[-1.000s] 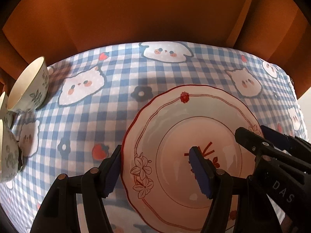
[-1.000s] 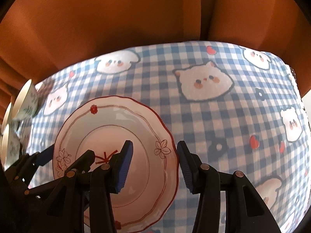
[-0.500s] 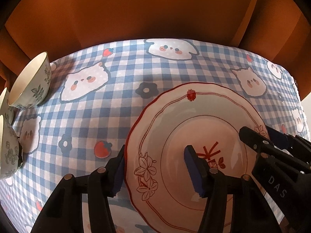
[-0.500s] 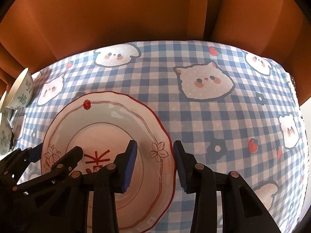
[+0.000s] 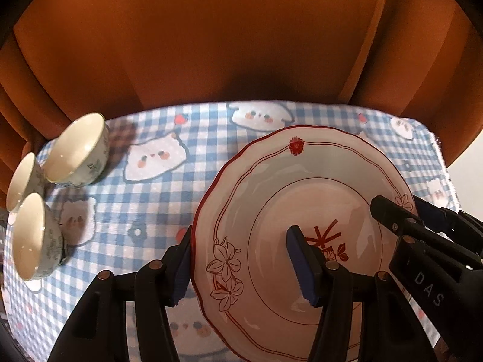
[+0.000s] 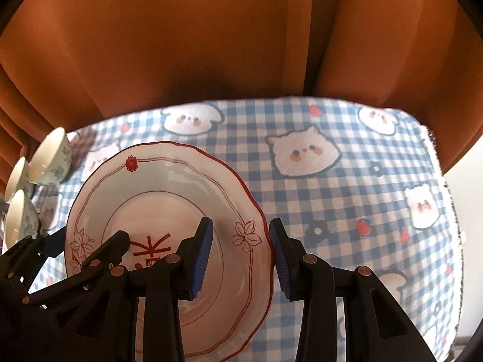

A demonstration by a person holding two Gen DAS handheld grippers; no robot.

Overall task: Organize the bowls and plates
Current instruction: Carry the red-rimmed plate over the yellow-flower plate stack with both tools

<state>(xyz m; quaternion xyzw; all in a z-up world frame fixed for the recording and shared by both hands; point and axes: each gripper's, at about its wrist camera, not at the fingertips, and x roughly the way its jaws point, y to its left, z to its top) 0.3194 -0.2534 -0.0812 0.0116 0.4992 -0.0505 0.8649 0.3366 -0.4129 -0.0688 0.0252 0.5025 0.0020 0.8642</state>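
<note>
Orange curtain (image 5: 241, 45), blue gingham cat-print tablecloth (image 6: 347, 199), 3 bowls (image 5: 77, 152), both claws clamped on plate (image 5: 302, 187) rim

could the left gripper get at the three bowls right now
Probably not as things stand: the left gripper is clamped on the plate's rim, as is the right gripper. The bowls sit unobstructed on the tablecloth otherwise.

White letters "DAS" stand on the black plastic right gripper (image 5: 395, 220), seen in the left wrist view; nothing else is readable.
</note>
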